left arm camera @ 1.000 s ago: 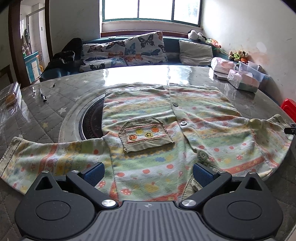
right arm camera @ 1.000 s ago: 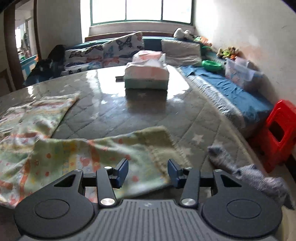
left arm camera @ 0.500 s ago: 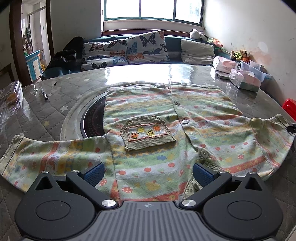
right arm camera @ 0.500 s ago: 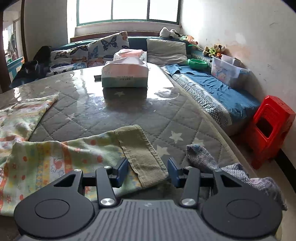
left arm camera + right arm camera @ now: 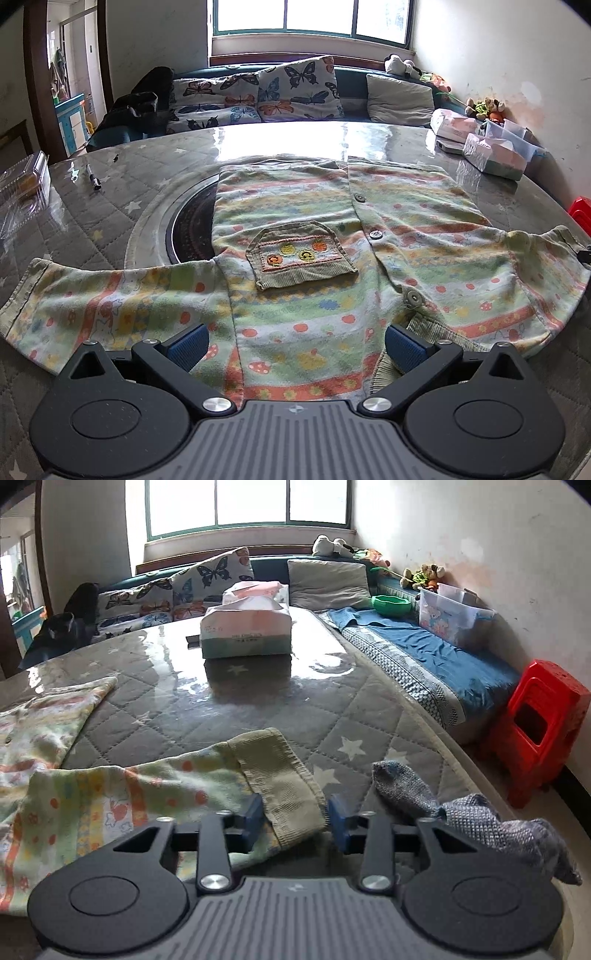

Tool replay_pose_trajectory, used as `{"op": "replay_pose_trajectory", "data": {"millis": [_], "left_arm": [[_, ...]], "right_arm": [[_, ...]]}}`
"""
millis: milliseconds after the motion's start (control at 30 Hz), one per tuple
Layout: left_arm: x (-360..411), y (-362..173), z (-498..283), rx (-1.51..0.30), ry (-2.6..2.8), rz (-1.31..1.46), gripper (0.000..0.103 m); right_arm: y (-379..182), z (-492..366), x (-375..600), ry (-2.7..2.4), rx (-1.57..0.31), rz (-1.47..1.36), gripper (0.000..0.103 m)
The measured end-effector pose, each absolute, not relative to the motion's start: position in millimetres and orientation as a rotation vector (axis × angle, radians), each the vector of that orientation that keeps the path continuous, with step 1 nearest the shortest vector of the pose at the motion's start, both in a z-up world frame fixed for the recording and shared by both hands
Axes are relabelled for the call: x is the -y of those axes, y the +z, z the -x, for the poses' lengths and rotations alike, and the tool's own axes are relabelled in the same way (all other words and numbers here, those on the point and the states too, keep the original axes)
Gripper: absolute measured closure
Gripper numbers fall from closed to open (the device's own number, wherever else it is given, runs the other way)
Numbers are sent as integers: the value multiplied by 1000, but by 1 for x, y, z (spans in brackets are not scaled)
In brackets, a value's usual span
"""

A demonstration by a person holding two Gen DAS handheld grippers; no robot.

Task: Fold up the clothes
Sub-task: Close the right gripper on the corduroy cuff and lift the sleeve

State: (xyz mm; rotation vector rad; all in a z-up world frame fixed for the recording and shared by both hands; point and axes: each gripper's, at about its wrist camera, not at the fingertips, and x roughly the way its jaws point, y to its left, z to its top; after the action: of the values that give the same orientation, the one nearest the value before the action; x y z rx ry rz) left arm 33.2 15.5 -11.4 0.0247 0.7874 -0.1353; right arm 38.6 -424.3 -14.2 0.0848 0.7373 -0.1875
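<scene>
Right gripper [image 5: 295, 818] has closed in on the sleeve cuff [image 5: 282, 775], jaws open astride it; left gripper [image 5: 293, 341] hovers open over the shirt [image 5: 325, 236], spread flat on the surface. Sock [image 5: 465, 808] at 3 o'clock could snag.

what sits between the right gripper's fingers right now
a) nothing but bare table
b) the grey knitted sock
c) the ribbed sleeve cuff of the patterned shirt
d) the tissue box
c: in the right wrist view the open right gripper straddles the ribbed sleeve cuff of the patterned shirt, while the grey knitted sock lies off to its right.
</scene>
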Motion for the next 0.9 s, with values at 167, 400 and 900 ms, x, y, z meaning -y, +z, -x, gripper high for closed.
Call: {"op": "replay_pose_trajectory", "data": {"millis": [167, 400, 900], "left_arm": [[-15, -11, -32, -785, -136, -26, 0], [-16, -8, -32, -775, -132, -25, 0], [-33, -7, -27, -762, -112, 23, 0]], "right_arm": [[-9, -35, 418, -176, -717, -92, 93], [24, -21, 410, -143, -619, -124, 94], [115, -31, 292, 256, -458, -21, 95]]}}
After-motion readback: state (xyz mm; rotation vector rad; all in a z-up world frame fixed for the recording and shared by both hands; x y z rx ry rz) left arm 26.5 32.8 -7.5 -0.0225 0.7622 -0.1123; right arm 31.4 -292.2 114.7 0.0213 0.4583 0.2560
